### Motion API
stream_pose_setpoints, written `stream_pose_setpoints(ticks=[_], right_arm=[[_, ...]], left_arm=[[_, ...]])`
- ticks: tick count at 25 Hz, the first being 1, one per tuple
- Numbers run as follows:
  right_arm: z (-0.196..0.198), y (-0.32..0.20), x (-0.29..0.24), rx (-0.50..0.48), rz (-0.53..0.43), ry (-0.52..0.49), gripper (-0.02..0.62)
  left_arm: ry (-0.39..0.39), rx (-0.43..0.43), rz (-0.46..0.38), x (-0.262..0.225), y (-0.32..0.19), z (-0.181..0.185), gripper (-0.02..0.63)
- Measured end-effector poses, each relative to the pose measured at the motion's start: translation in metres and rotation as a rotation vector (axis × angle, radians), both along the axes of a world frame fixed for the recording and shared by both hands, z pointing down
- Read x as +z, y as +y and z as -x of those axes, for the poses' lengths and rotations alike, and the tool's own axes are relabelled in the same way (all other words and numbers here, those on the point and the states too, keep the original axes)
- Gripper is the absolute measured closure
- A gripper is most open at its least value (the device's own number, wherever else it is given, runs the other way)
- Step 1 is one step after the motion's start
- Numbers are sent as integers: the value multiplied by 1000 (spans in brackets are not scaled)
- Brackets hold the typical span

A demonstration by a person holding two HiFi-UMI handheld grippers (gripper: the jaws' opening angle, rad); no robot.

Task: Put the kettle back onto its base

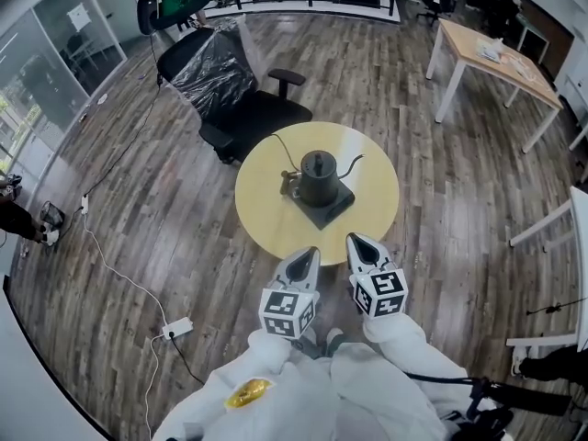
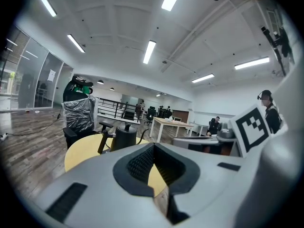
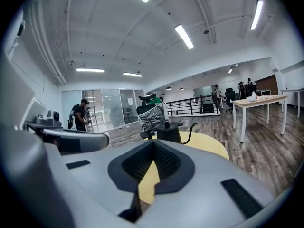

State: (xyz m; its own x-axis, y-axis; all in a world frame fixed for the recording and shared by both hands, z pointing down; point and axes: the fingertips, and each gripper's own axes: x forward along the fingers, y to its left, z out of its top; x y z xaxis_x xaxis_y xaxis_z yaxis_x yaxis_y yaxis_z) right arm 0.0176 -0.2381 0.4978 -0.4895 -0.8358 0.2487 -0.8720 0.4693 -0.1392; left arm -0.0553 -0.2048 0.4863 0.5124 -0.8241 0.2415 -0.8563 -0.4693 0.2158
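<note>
Yellow table, kettle on base, beyond left fingers, right fingers, both closed, empty

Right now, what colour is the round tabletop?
The tabletop is pale yellow, seen best in the head view.

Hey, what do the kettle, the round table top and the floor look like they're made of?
The kettle: probably metal with a matte black coating; it shows no glare. The table top: smooth pale yellow laminate or painted board, uniform with no grain. The floor: wood or wood-look planks, grey-brown with streaky grain and board seams.
</note>
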Motion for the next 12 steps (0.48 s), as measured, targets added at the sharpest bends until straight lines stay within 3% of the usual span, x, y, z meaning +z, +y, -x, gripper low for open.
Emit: stream_pose_setpoints(ticks=[12], right_arm=[[12,-1,3,-56,-12,47,584]], left_arm=[[-6,-7,0,2,-8,0,606]])
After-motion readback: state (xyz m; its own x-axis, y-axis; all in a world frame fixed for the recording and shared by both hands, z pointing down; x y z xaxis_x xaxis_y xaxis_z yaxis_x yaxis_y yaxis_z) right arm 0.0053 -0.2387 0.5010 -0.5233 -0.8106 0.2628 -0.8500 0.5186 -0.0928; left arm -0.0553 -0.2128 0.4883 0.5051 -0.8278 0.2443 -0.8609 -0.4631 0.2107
